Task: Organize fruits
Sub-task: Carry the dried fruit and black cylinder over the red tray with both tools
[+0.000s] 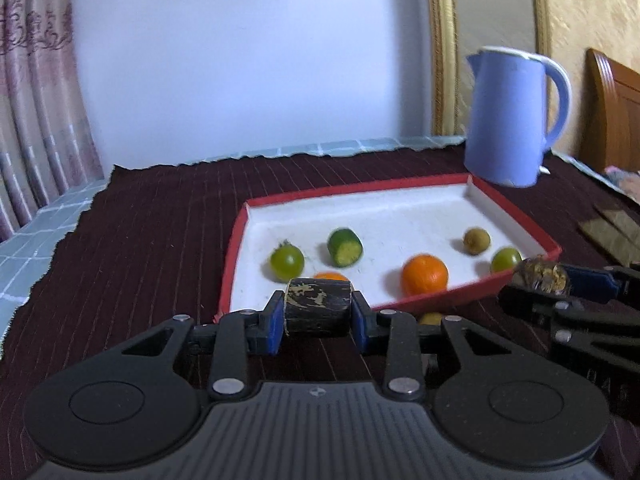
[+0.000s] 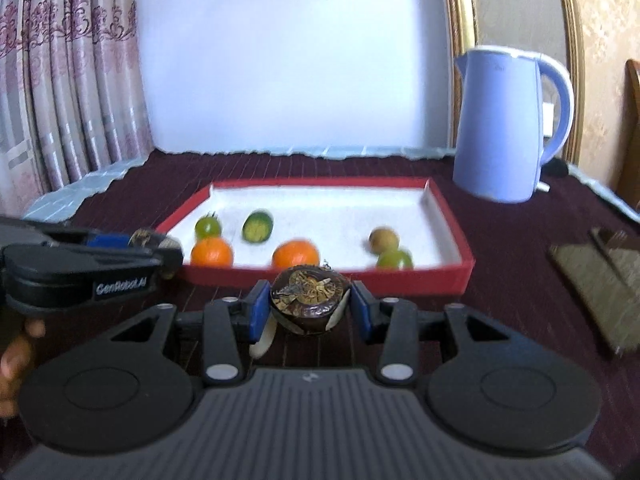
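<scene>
A red-rimmed white tray (image 1: 236,240) (image 2: 452,220) lies on the dark cloth. It holds two oranges (image 1: 424,274) (image 2: 295,254), green tomatoes (image 1: 287,261) (image 2: 208,226), a cut green cucumber piece (image 1: 345,247) (image 2: 258,226) and a brown kiwi (image 1: 477,240) (image 2: 384,239). My left gripper (image 1: 318,312) is shut on a dark cylindrical fruit piece (image 1: 318,310) just before the tray's near rim. My right gripper (image 2: 308,300) is shut on a dark brown round fruit (image 2: 308,298), also before the near rim. Each gripper shows in the other's view (image 1: 560,280) (image 2: 132,240).
A blue kettle (image 1: 512,116) (image 2: 504,124) stands behind the tray at the right. A flat brown object (image 2: 596,276) lies on the cloth at the far right. A small fruit (image 1: 431,318) lies outside the tray's near rim. Curtains hang at the left.
</scene>
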Demonstrator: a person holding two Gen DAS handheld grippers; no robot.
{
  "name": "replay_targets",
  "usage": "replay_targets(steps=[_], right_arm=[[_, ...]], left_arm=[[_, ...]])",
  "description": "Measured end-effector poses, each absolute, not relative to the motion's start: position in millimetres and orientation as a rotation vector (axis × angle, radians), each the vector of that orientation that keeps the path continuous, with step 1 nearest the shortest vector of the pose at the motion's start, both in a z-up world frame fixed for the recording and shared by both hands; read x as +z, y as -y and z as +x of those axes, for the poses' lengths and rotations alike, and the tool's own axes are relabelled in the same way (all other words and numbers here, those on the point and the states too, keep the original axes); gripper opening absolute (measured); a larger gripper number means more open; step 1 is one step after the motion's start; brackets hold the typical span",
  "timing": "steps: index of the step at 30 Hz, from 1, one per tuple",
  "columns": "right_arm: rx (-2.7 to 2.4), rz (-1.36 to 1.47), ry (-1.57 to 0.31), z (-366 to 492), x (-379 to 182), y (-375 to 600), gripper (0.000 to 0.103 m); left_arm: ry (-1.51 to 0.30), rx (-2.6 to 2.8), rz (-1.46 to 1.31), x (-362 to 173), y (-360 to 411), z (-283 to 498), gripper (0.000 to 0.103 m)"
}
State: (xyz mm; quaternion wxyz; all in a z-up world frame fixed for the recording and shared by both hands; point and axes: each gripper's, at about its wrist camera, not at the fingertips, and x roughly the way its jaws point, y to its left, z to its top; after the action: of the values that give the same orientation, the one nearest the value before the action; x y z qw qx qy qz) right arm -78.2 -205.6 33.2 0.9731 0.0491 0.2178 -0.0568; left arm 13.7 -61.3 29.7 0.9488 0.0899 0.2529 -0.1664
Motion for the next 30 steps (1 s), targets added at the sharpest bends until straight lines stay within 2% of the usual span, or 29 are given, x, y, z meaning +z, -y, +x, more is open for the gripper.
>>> replay_targets(steps=[8, 30], right_arm=[[-0.158, 0.114, -0.410, -57.2, 53.7, 218.5, 0.041], [-0.179, 0.107, -0.431, -41.8, 50.2, 225.0, 0.041]], left_arm=[[-0.484, -0.303, 0.174, 42.1, 68.9, 20.3, 0.033], [-0.490, -0.277, 0.226, 32.9, 83.7, 37.0, 0.033]])
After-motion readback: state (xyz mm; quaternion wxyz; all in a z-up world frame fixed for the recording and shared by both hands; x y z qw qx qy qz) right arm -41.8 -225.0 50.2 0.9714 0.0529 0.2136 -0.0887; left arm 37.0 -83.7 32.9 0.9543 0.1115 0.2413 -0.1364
